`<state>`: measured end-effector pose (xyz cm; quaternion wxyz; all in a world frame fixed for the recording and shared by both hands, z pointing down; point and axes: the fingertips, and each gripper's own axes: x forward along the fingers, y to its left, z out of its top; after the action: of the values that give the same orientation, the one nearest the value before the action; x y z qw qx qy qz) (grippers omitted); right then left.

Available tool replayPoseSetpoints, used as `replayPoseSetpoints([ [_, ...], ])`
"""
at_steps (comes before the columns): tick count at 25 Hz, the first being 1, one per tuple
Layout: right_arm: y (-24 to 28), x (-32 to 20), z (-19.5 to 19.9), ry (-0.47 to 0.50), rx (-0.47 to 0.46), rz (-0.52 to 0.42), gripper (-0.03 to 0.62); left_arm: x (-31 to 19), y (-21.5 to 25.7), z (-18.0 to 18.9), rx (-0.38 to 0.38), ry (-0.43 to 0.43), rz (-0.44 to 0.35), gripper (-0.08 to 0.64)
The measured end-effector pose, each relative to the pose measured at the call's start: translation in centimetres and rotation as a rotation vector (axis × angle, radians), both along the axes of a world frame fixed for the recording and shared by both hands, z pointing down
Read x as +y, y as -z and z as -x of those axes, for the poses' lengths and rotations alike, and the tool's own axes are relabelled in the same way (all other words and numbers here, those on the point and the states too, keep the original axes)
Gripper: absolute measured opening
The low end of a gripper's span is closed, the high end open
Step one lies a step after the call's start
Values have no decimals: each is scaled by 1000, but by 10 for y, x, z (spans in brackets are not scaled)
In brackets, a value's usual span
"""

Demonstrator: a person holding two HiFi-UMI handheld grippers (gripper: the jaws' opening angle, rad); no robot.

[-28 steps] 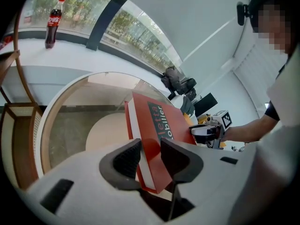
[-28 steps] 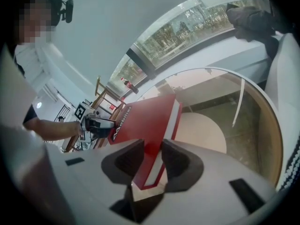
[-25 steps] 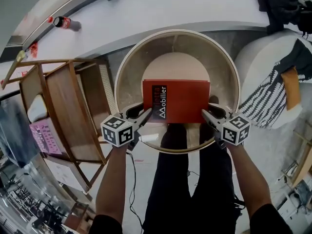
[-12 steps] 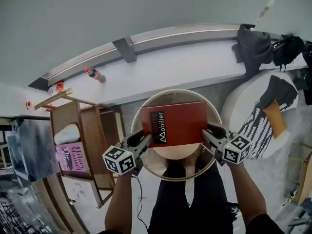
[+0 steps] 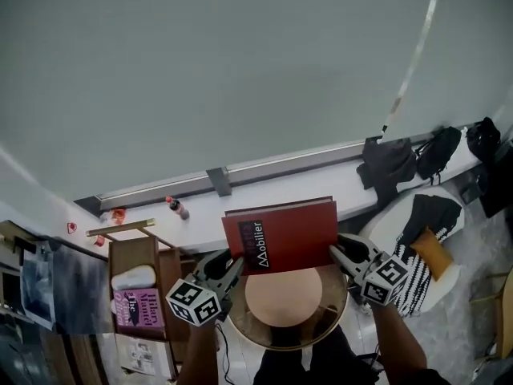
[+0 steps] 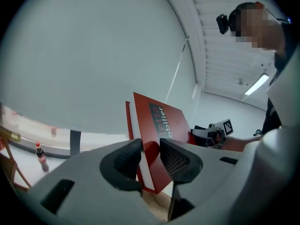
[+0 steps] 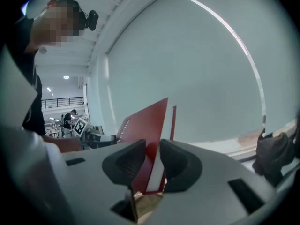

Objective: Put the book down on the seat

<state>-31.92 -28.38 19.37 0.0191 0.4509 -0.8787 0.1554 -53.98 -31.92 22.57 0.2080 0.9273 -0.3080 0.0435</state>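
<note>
Two tools (image 5: 233, 268) (image 5: 340, 255) on book (image 5: 280, 235), right closing

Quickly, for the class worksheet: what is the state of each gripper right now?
Left gripper: closed on the red book.
Right gripper: fingers closing, pressed on the same book's opposite edge.

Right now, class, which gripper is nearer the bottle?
Left. The left gripper, clamped on the book, is a little right of the bottle; the right gripper, jaws closing on the book's opposite edge, is farther right.
</note>
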Motion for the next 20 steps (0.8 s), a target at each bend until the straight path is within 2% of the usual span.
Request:
replayPoseSetpoints([
  [5, 72, 10, -8, -22, 85, -178, 112, 3, 67, -9, 32, 2, -138, 137],
  [11, 143, 54, -25, -27, 102, -355, 109, 36, 120, -31, 72, -22, -211, 135],
  [15, 161, 88, -50, -37, 71, -397, 109, 63, 147, -54, 76, -26, -262, 135],
  [20, 161, 142, -84, -71, 42, -403, 107, 111, 152, -85, 73, -36, -257, 135],
])
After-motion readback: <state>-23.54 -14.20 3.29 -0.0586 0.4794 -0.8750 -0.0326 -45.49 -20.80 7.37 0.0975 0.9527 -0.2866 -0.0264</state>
